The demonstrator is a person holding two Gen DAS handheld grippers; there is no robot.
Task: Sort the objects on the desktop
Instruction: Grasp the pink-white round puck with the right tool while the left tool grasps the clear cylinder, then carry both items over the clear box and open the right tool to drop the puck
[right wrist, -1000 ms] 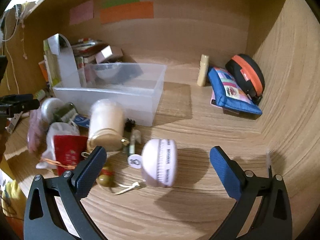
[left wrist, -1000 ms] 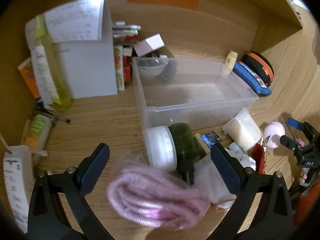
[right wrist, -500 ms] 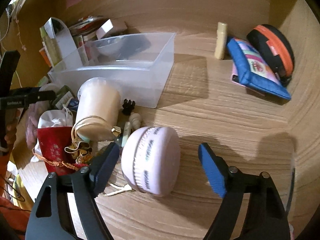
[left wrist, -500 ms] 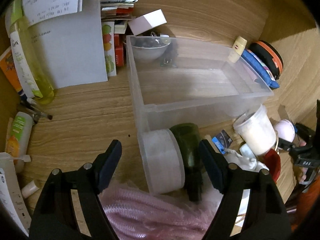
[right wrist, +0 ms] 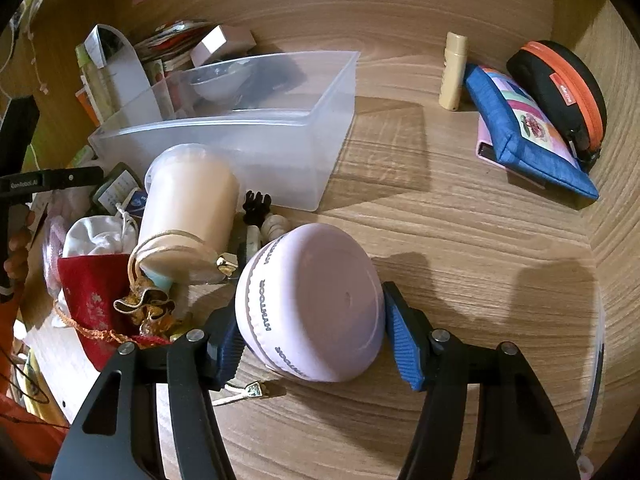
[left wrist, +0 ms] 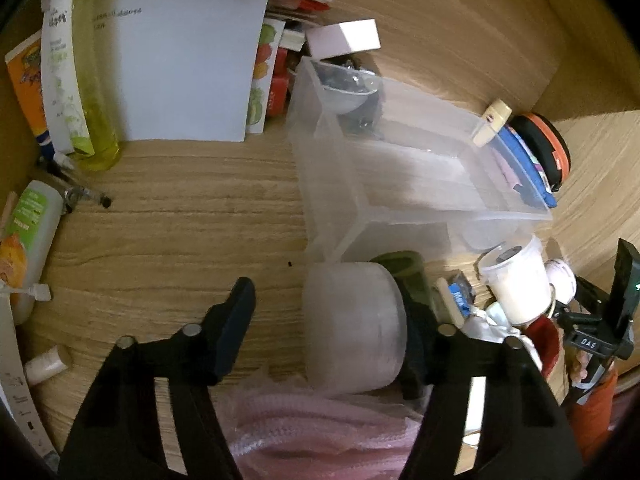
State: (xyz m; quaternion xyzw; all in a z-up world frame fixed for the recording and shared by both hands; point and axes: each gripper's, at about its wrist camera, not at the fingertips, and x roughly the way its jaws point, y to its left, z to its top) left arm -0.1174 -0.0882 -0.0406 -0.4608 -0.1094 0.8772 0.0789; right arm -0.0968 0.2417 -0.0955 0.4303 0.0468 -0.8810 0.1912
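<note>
— What takes up the most room?

— The wooden worktop point(right wrist: 460, 240), then the clear plastic bin point(right wrist: 248, 132) toward the back. A grey bowl point(right wrist: 218, 84) sits in the bin's far corner; most of its floor is bare.

— And in front of the bin?

— A heap. A pink coiled bundle point(left wrist: 320, 432) lies low under the left gripper. A frosted white round jar point(left wrist: 352, 324) lies on its side just ahead of it, with a dark green bottle point(left wrist: 404, 272) against its right side. Further right is a cream-filled jar point(right wrist: 188, 208) on its side, a red pouch point(right wrist: 96, 292) beside it.

— What is the left gripper doing?

— The left gripper point(left wrist: 332, 332) is closing around the frosted jar. Its left pad stands clear of the jar; the right pad is hidden behind it, so no grip that I can see.

— The right one?

— The right gripper point(right wrist: 312, 336) is closing on a lilac round case point(right wrist: 316, 308) lying on the worktop, with both blue pads against its sides.

— Anything smaller?

— A blue zip pouch point(right wrist: 528, 132) and a black-and-orange case point(right wrist: 560, 88) at far right, touching, with a small cream tube point(right wrist: 454, 72) upright beside them.
</note>
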